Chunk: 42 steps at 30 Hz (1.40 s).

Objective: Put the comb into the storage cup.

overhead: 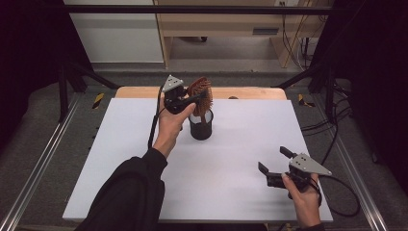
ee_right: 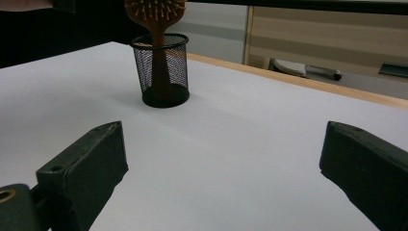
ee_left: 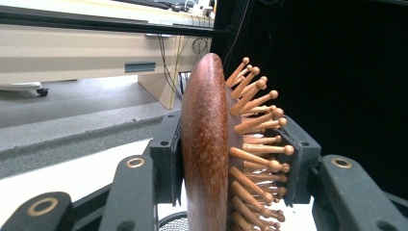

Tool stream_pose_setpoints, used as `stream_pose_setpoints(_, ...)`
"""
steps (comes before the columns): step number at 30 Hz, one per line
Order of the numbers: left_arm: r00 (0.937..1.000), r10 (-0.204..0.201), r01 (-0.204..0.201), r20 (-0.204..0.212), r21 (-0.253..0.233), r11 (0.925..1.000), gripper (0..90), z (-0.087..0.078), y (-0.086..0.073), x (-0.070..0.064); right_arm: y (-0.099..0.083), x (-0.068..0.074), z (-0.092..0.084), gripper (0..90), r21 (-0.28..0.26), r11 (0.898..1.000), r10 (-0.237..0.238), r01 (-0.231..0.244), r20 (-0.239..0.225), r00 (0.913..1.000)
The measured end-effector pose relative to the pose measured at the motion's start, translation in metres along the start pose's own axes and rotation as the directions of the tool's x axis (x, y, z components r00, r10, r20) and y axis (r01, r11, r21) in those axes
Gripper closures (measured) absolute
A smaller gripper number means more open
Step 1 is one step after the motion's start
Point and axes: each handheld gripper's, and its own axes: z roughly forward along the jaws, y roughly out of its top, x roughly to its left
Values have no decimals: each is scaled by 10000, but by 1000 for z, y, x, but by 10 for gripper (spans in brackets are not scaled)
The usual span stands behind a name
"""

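Wooden hairbrush [overhead: 200,92]: head clamped between my left gripper [overhead: 188,99] fingers, handle standing down inside the black mesh cup [overhead: 200,126] directly beneath them. My left hand [overhead: 169,120] holds raised over the table [overhead: 120,144]. My right gripper [overhead: 273,164]: low and well apart from the cup, fingers spread wide around nothing.

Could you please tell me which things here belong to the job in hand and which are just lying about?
In the job: brown wooden paddle hairbrush; black wire-mesh cup; left gripper clamping the brush.
Lying about: right gripper, idle and open; white table.

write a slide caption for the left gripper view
Left gripper shut on a wooden hairbrush, held upright over a black mesh cup.
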Motion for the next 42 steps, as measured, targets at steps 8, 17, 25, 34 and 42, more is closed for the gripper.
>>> stream_pose_setpoints(8, 10000, -14, 14, -2, 46, 10000, 515, 2, -2, 0, 0, 0, 0, 29, 5, 10000, -43, 43, 17, 10000)
stream_pose_setpoints(17, 10000, -13, 13, 17, 56, 10000, 514, 3, -2, 1, 0, 1, 0, 29, -7, 10000, -22, 22, 14, 10000)
stream_pose_setpoints(25, 9999, 58, -58, -152, 21, 10000, 501, 3, -3, 6, 0, 1, 0, 29, -21, 10000, -18, 18, -1, 10000)
stream_pose_setpoints(34, 9990, 369, -371, -268, -48, 9993, 477, 6, -4, 11, 0, 1, 1, 29, -25, 10000, -21, 21, -11, 10000)
stream_pose_setpoints(42, 9990, 279, -283, -337, -107, 9995, 453, 7, -6, 21, 0, 0, 2, 29, 6, 10000, -3, 4, -20, 10000)
